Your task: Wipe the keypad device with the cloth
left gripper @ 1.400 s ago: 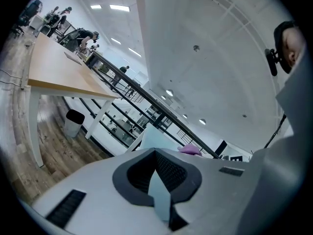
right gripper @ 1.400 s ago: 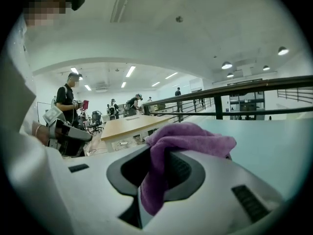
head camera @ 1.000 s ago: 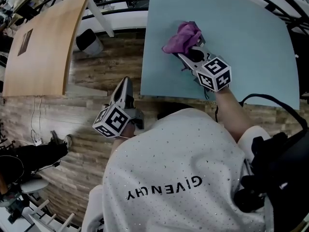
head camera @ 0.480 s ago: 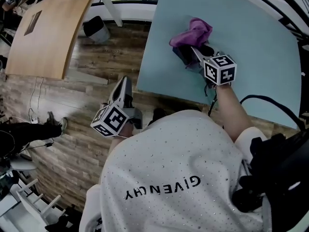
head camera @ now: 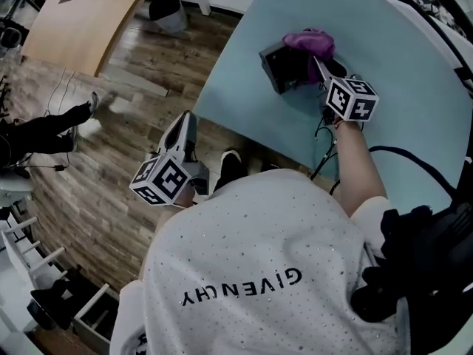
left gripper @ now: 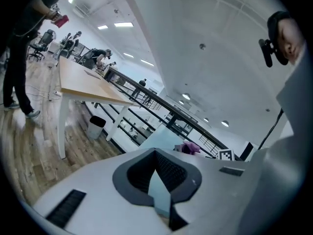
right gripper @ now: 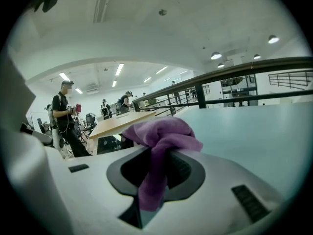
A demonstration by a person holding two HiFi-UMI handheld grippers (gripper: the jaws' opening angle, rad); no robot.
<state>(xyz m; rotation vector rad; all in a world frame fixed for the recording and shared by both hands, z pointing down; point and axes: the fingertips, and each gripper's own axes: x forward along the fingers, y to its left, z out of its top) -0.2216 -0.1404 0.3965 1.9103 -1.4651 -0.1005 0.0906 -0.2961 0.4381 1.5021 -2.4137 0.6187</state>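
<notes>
Teal table (head camera: 399, 43) carries the dark keypad device (head camera: 279, 66) at my one o'clock. The purple cloth (head camera: 312, 41), pinched tight in my right gripper (head camera: 318, 58), sits at the device's two o'clock edge. I judge a wiping pass is in hand, calling for light pressure across the keys. My right forearm (head camera: 353, 157) reaches forward, and my left gripper (head camera: 186, 124), closed on nothing, hangs off-table at nine o'clock.

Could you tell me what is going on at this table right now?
A person is working with a gripper in each hand. The right gripper is shut on a purple cloth and holds it at the top of the dark keypad device on the light blue table; whether the cloth is pressing on it cannot be told. The left gripper is shut and empty, held off the table over the wooden floor.
</notes>
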